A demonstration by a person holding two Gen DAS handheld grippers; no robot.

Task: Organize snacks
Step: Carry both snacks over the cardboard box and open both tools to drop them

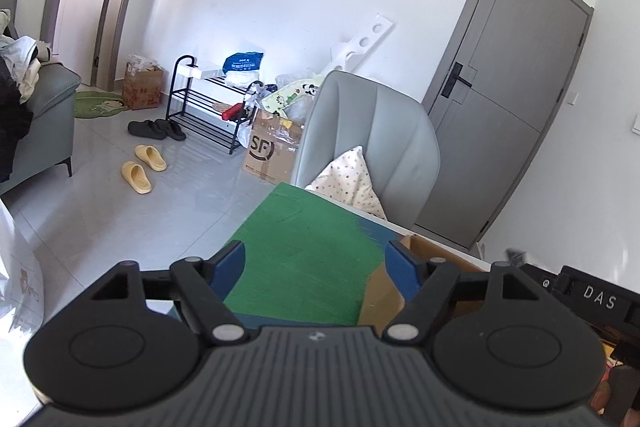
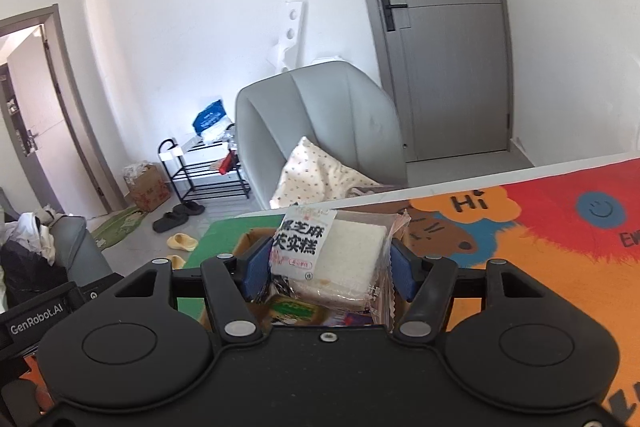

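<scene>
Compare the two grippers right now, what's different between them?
The left gripper stands open with nothing between its fingers; the right gripper clamps a white snack packet. The left hovers over the green mat, the right over the cardboard box. Both have blue pads on black frames.

The mat (image 2: 560,247) at the right of the right wrist frame was red and orange with a blue smiley and a brown bear; its left part (image 1: 296,251) was plain green. The snack packet (image 2: 332,251) at centre was white with black characters. The box (image 1: 384,291) was brown. The pillow (image 1: 352,183) was cream with small dark dots, the chair (image 1: 372,131) pale grey, the slippers (image 1: 142,167) yellow, the door (image 1: 500,99) grey. Both grippers had blue pads (image 1: 232,267).
</scene>
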